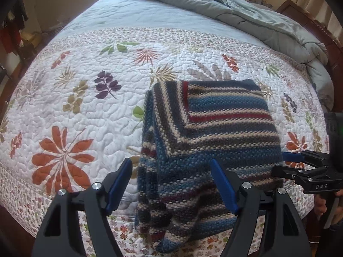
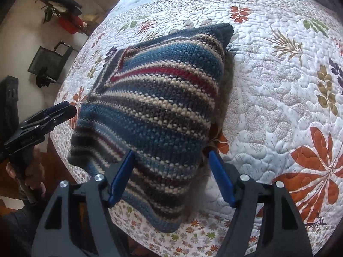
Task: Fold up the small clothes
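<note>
- Striped knit garment [image 1: 205, 141], folded, lies at the lower centre of the left wrist view on the bed's floral quilt [image 1: 70, 111], its long axis running from the near edge toward a grey duvet [image 1: 246, 15] at upper right.
- Left tool [image 1: 171, 184]: jaws apart, straddling the garment's near part.
- Right tool [image 2: 171, 177]: jaws apart over the garment's near edge.
- "DAS" reads on the right tool's body, right edge of the left wrist view.

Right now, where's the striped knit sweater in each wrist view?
Left wrist: striped knit sweater lies right of centre, running down past the bed's near edge.
Right wrist: striped knit sweater fills the centre-left.
Shared landmark: the large orange flower on the quilt, left of the sweater in the left view, right in the other.
</note>
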Demonstrator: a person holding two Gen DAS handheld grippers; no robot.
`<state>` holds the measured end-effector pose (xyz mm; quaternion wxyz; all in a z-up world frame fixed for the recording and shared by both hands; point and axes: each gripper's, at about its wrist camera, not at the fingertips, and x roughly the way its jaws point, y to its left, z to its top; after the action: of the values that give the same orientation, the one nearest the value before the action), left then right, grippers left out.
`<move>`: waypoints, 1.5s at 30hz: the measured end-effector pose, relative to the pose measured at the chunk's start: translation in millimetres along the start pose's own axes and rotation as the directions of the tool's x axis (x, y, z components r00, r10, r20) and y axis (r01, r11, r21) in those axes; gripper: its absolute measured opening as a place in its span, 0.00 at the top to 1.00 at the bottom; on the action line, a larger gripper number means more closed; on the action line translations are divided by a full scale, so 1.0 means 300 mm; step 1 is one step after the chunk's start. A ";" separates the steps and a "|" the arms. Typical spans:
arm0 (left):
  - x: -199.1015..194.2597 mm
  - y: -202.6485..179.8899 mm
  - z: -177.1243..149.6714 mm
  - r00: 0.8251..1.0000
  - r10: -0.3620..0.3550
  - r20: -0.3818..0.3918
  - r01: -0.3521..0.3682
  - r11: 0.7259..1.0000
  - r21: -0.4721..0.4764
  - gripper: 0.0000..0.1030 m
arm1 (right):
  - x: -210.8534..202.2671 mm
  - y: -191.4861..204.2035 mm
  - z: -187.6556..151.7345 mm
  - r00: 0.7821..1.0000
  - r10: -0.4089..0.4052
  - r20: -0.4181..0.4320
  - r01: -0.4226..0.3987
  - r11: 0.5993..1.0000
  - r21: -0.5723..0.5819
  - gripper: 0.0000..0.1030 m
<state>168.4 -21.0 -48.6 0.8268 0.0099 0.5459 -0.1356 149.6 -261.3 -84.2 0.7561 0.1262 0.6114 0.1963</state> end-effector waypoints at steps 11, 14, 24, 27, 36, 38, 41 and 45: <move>0.098 0.022 -0.010 0.999 0.016 -0.044 -0.016 1.000 -0.002 0.23 | 0.063 -0.006 0.011 1.000 0.029 -0.007 -0.029 1.000 0.010 0.25; 0.129 0.032 -0.009 0.998 0.003 -0.059 -0.004 1.000 -0.008 0.19 | 0.073 -0.005 0.015 0.999 0.036 -0.010 -0.036 0.999 0.008 0.25; 0.247 0.155 0.003 0.948 -0.277 -0.157 0.252 0.954 -0.160 0.11 | 0.088 -0.005 0.014 0.998 0.057 -0.007 -0.057 0.998 0.001 0.22; 0.270 0.167 0.011 0.942 -0.283 -0.182 0.256 0.953 -0.159 0.10 | 0.096 -0.013 0.012 0.998 0.069 -0.011 -0.069 0.998 0.003 0.22; 0.241 0.226 0.013 0.935 -0.315 -0.163 0.288 0.942 -0.171 0.11 | 0.097 -0.035 0.002 0.995 0.098 -0.012 -0.098 0.995 0.009 0.21; 0.262 0.237 0.014 0.918 -0.357 -0.170 0.325 0.926 -0.193 0.11 | 0.099 -0.033 0.002 0.995 0.097 -0.015 -0.097 0.995 0.008 0.21; 0.320 0.233 0.004 0.861 -0.469 -0.199 0.421 0.874 -0.241 0.11 | 0.103 -0.029 0.002 0.995 0.097 -0.027 -0.097 0.995 0.004 0.21; 0.370 0.192 -0.013 0.827 -0.514 -0.226 0.467 0.854 -0.231 0.05 | 0.107 -0.023 0.008 0.995 0.097 -0.032 -0.097 0.995 -0.007 0.20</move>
<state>219.2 11.5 -158.2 0.6761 -0.1807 0.6504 -0.2952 158.6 -253.0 -114.8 0.7364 0.1496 0.6156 0.2373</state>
